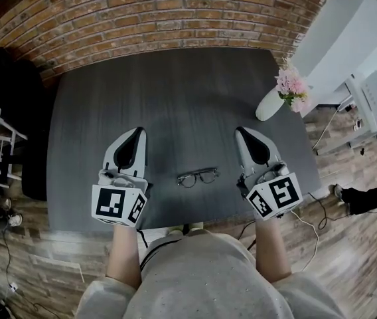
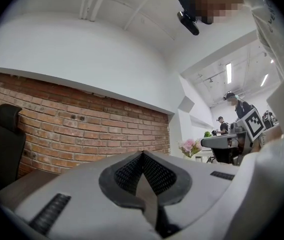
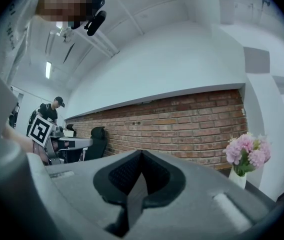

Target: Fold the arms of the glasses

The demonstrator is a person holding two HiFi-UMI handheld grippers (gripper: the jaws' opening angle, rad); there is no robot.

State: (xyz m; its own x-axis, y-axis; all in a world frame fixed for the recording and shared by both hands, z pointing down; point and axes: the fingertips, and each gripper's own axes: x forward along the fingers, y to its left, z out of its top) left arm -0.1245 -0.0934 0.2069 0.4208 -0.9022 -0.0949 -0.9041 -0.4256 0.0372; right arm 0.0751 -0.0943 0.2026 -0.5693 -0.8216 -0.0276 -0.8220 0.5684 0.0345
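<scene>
A pair of dark-rimmed glasses lies on the dark grey table near its front edge, between my two grippers. Whether its arms are out or folded is too small to tell. My left gripper rests left of the glasses, pointing away toward the brick wall, jaws shut and empty. My right gripper rests to their right, also shut with nothing in it. In the left gripper view the left gripper shows closed jaws against the wall; the right gripper looks the same in its own view. The glasses are hidden in both gripper views.
A white vase of pink flowers stands at the table's right edge, also showing as the flowers in the right gripper view. A black office chair sits left of the table. The brick wall runs behind. People stand at desks far off.
</scene>
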